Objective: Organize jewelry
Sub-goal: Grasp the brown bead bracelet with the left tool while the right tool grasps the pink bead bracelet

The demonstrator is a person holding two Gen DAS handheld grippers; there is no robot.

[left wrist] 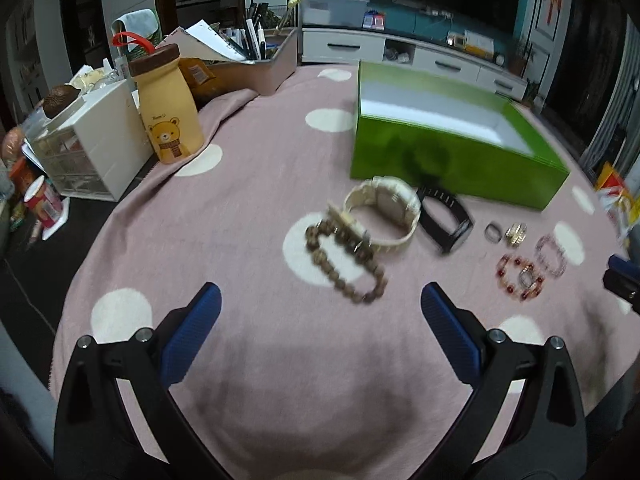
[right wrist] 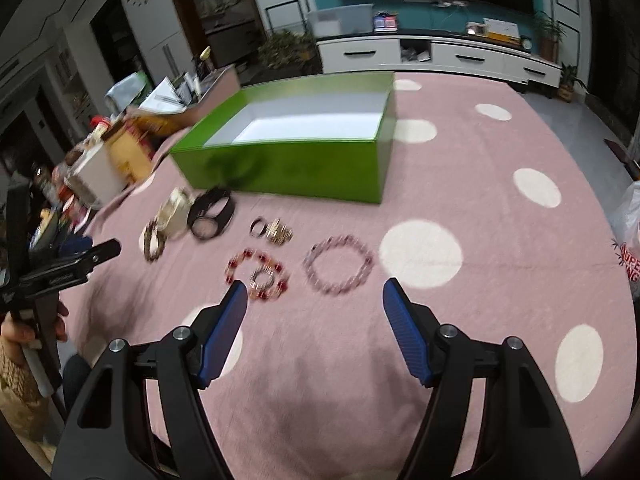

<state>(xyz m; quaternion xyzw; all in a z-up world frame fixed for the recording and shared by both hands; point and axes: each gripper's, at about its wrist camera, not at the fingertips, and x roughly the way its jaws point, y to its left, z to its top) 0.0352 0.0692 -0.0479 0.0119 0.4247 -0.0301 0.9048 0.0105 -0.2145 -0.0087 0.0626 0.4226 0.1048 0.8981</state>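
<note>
L gripper (left wrist: 320, 308) w/ blue pads is seen spread wide & empty above the pink white-dotted blanket (left wrist: 256, 184), just short of the brown wooden-bead bracelet (left wrist: 346, 264); R gripper (right wrist: 314, 308) likewise apart, nothing held, near the red-bead bracelet (right wrist: 258, 274) & pale purple bead bracelet (right wrist: 340, 264). Jewelry is laid out in front of the open green cardboard box (right wrist: 296, 160), none inside yet. Risk judged: the bracelet overlaps the cream link watch (left wrist: 384, 212), so both could be snagged, or blanket pinched by a low approach.
</note>
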